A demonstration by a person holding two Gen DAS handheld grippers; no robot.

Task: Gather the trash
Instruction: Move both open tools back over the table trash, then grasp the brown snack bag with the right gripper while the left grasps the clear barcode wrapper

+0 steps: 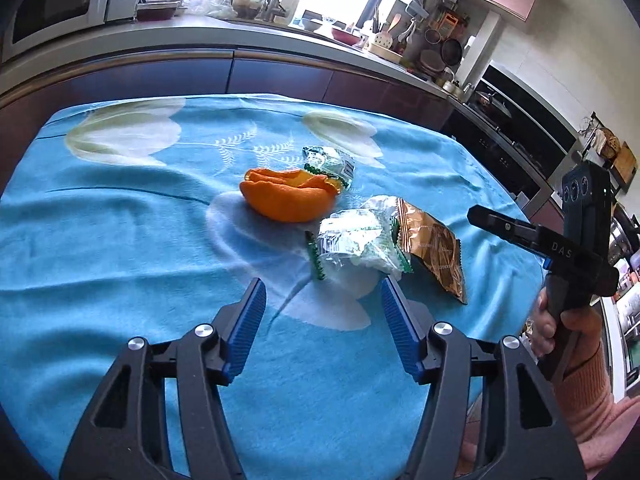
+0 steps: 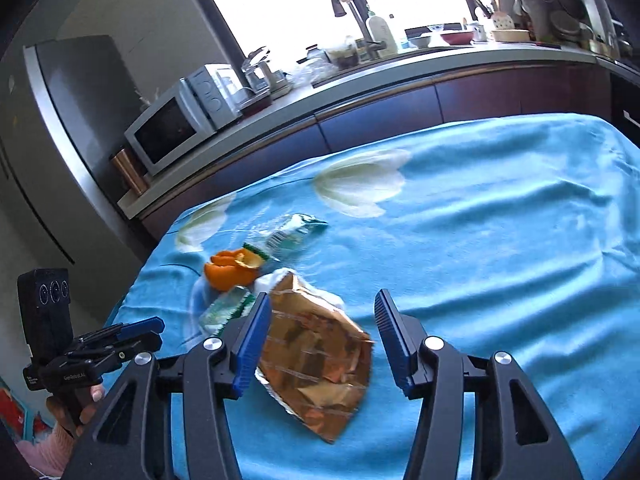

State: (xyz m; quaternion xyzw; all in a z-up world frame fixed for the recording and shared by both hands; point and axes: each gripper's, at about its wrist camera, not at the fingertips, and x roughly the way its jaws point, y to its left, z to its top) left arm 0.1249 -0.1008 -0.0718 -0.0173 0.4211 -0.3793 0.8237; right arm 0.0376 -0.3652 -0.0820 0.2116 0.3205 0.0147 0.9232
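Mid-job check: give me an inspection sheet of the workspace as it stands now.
Surface: blue floral cloth covering the table, wrinkled.
Job's things: orange peel; green-white wrapper behind it; crumpled clear wrapper; gold snack bag. All lie loose on the cloth.
Clutter: nothing seen besides the trash.
Grippers: left gripper open, empty, just short of the clear wrapper; right gripper open, its jaws standing either side of the gold bag, not pressing it.
Cables: nothing seen.
Surroundings: kitchen counter with microwave, faucet, bottles, utensils; bright window.
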